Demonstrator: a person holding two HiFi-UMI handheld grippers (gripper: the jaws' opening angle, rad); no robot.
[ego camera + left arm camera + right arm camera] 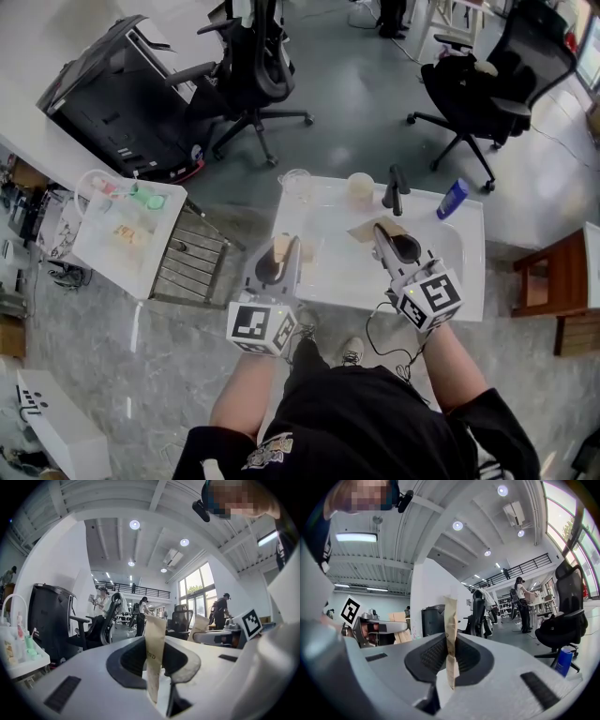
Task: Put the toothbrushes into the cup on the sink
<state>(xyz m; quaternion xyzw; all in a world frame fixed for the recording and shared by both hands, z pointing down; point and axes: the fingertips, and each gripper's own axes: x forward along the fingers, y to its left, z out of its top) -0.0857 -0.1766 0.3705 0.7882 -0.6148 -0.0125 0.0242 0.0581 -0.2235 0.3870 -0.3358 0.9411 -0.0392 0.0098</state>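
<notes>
A white sink top lies in front of me in the head view. At its far edge stand a clear cup and a beige cup, beside a black tap. My left gripper is shut on a tan paper toothbrush packet over the sink's near left corner. My right gripper is shut on a second tan packet near the middle. Both point up and away. In the left gripper view the packet stands upright between the jaws, and so does the one in the right gripper view.
A blue bottle lies at the sink's far right. A white cart with toiletries and a wire rack stand to the left. A wooden stool is to the right. Black office chairs stand beyond.
</notes>
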